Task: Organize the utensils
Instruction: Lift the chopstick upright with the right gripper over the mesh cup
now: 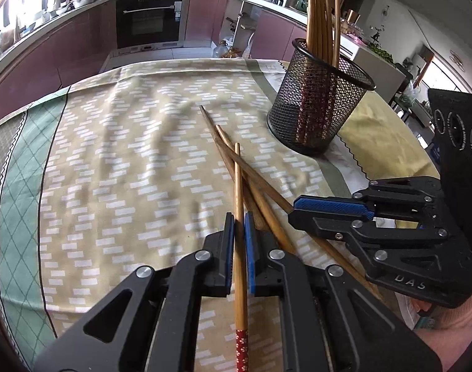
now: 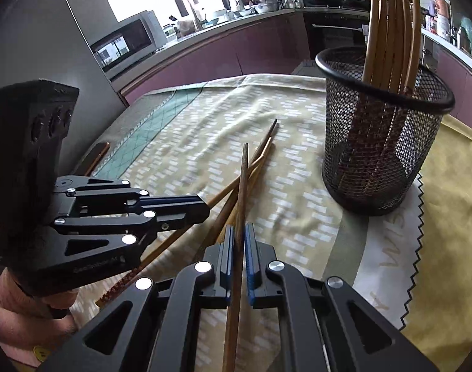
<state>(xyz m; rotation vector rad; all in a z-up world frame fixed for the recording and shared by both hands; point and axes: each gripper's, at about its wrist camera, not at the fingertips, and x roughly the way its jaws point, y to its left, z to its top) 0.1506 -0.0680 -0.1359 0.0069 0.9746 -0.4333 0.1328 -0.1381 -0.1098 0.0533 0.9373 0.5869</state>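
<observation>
My left gripper is shut on a light bamboo chopstick with a red patterned end, which runs forward between the blue pads. From the right wrist view, my right gripper is shut on a darker chopstick that points up the table. The two grippers sit close side by side; the right gripper shows on the right of the left wrist view, the left gripper on the left of the right one. Another loose chopstick lies crossed under the held ones. A black mesh holder stands upright beyond, with several chopsticks in it.
A patterned beige and green tablecloth covers the table, wrinkled in the middle. A yellow cloth lies at the right under the holder's side. A thin dark object rests near the table's left edge. Kitchen cabinets and an oven stand behind.
</observation>
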